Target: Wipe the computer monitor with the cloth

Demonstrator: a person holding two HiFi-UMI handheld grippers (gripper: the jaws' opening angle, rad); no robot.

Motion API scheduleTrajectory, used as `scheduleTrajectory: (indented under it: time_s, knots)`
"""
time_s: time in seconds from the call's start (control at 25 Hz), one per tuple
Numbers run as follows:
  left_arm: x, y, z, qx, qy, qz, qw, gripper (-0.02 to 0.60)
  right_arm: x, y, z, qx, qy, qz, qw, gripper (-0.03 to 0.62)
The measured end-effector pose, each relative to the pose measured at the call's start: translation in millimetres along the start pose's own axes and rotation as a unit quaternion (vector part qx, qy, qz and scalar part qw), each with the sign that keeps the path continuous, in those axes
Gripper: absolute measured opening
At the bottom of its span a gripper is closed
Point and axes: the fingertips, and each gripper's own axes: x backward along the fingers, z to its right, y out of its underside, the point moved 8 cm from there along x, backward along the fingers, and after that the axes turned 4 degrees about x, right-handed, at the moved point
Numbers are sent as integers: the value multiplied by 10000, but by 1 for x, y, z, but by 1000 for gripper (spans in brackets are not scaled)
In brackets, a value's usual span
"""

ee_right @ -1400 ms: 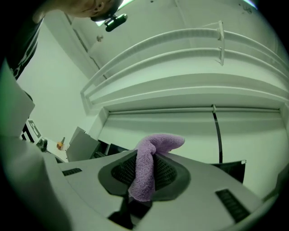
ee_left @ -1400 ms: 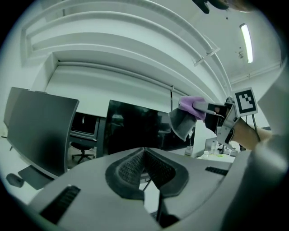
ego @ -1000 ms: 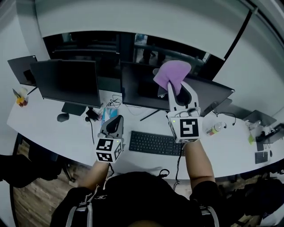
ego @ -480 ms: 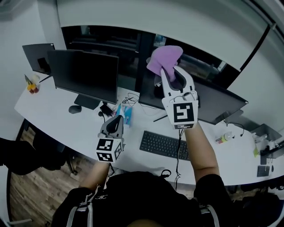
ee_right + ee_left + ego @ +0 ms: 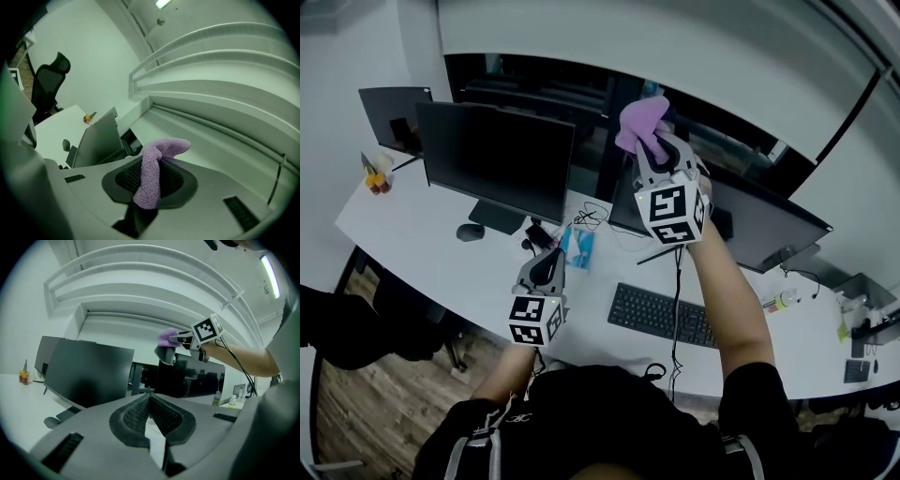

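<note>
While the right gripper (image 5: 661,155) hung high on an outstretched arm, its fingers (image 5: 176,180) were clamped on the single purple cloth (image 5: 639,122), and a fold of that cloth stuck out past the fingertips. Three monitors stood along the far side of the white bench (image 5: 422,253): a small monitor (image 5: 394,108) at the far left, a middle monitor (image 5: 497,159) beside it, and a wide monitor (image 5: 750,220) to the right. The cloth sat at the upper left corner of the wide monitor; whether it touched the screen could not be told. The left gripper (image 5: 547,265) was held low, near the person and over the near part of the bench, its fingers (image 5: 140,411) pressed together with nothing between them. One black keyboard (image 5: 661,316) lay on the bench in front of the wide monitor. One dark mouse (image 5: 470,232) lay just beside the foot of the middle monitor. One small bottle (image 5: 781,300) stood further to the right.
</note>
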Motion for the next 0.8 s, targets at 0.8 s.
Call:
scheduleTrajectory:
  time_s: [0.8]
  knots:
    - [-4,-2,-1,-49,143,-81,9999,14,-41,33,23,-132,-617,-1438,9876,94]
